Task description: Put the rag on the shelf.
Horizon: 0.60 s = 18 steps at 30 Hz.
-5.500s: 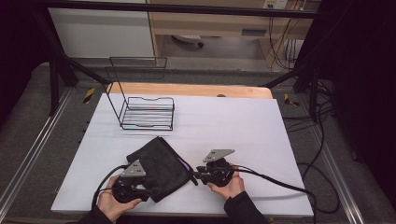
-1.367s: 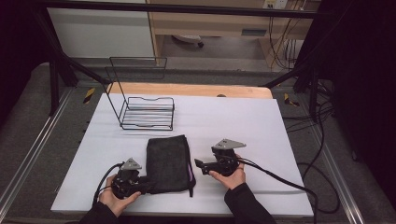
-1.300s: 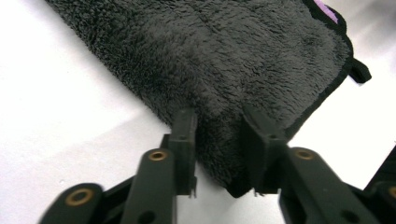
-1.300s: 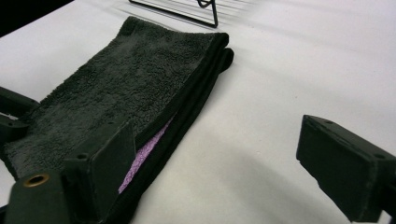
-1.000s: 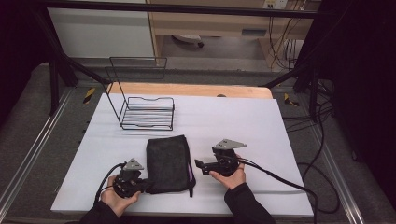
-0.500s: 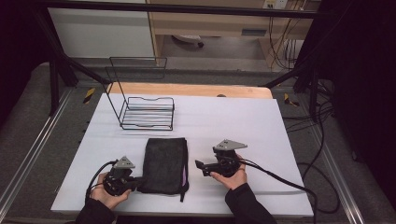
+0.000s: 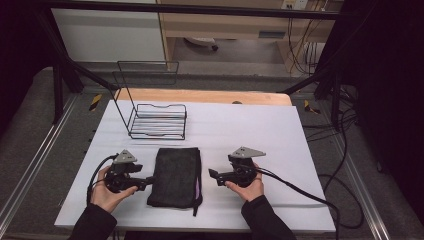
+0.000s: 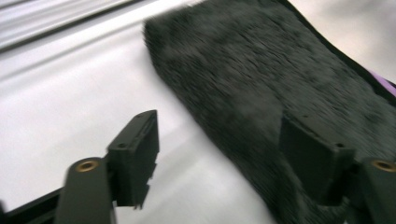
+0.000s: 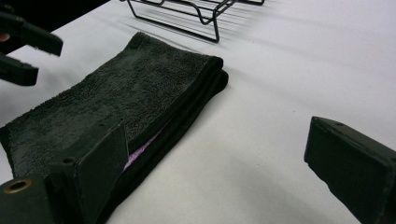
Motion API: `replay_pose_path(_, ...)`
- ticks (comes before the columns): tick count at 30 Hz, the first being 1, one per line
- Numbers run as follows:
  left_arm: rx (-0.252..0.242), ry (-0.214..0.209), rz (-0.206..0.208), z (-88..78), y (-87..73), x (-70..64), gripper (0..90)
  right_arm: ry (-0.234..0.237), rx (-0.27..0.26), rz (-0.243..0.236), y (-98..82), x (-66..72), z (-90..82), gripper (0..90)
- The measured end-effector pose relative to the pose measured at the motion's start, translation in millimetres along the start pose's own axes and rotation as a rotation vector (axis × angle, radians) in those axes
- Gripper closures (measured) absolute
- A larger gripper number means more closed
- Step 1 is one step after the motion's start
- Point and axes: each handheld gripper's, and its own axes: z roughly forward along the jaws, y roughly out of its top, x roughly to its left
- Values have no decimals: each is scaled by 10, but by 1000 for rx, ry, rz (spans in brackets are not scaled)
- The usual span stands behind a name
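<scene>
A folded black towel (image 7: 176, 176) lies flat on the white tabletop (image 7: 280, 135), between two handheld grippers. The left gripper (image 7: 146, 182), its fingers just opened wide, sits beside the towel's edge. The right gripper (image 7: 214, 176) holds nothing, fingers wide.

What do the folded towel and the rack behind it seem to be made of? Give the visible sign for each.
Towel: soft dark pile cloth, probably microfibre or terry; its surface looks fuzzy and matte, with a purple strip at one edge.
Rack: thin black wire, likely coated metal; slim rigid rods, bent and joined.
</scene>
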Motion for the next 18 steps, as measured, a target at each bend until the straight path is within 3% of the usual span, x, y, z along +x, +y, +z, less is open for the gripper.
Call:
replay_pose_path(5, -13, -15, -37, 93, 191, 128, 162, -1, 4, 7, -3, -1, 13, 63)
replay_pose_path(10, -24, 21, -45, 243, 384, 207, 163, -2, 9, 8, -6, -7, 27, 61)
replay_pose_path(14, -2, 62, -47, 406, 486, 260, 195, -1, 9, 8, -4, -12, 32, 61)
replay_pose_path(18, -33, 66, -98, 563, 524, 338, 309, 3, 18, 11, -11, -18, 55, 62)
